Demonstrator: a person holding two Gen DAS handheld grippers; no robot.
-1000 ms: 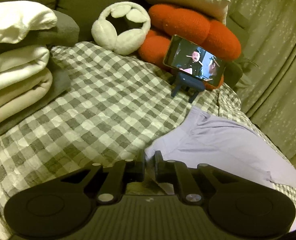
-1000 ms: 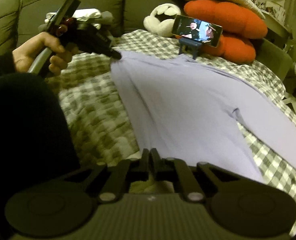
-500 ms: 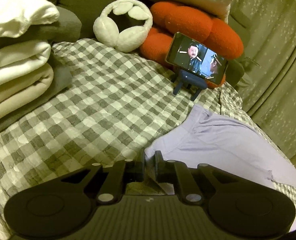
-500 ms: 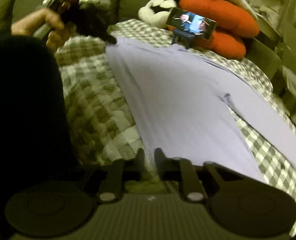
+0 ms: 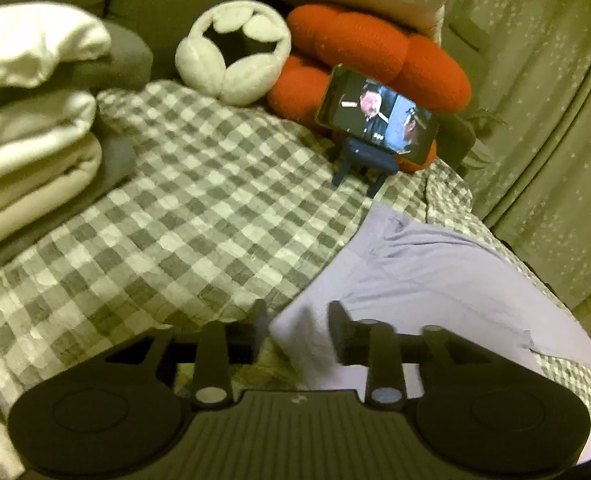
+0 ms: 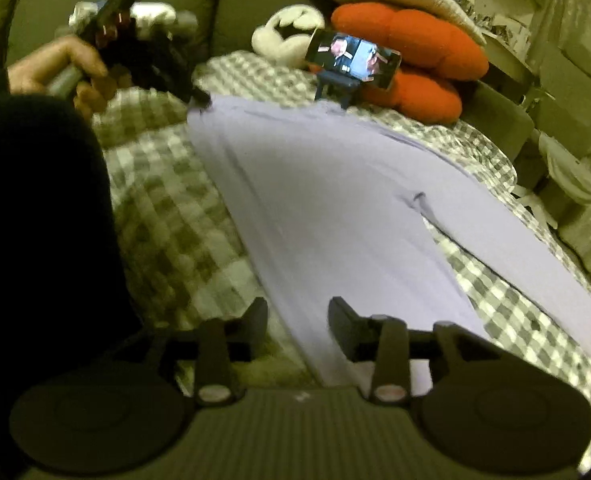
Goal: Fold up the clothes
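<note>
Left gripper (image 5: pixel 297 322): jaws spread apart, holding nothing; a corner of the lilac garment (image 5: pixel 427 280) lies between the fingers. Right gripper (image 6: pixel 297 322): jaws likewise parted, empty, over the garment's near edge. The garment lies flat across the checked blanket (image 5: pixel 183 216), its legs running toward the right edge. At the far edge stands a phone (image 5: pixel 377 114) on a stand, with folded laundry (image 5: pixel 31 132) stacked at the left edge.

Dim yellowish indoor light; motion blur throughout; fisheye bending, dark corners.
</note>
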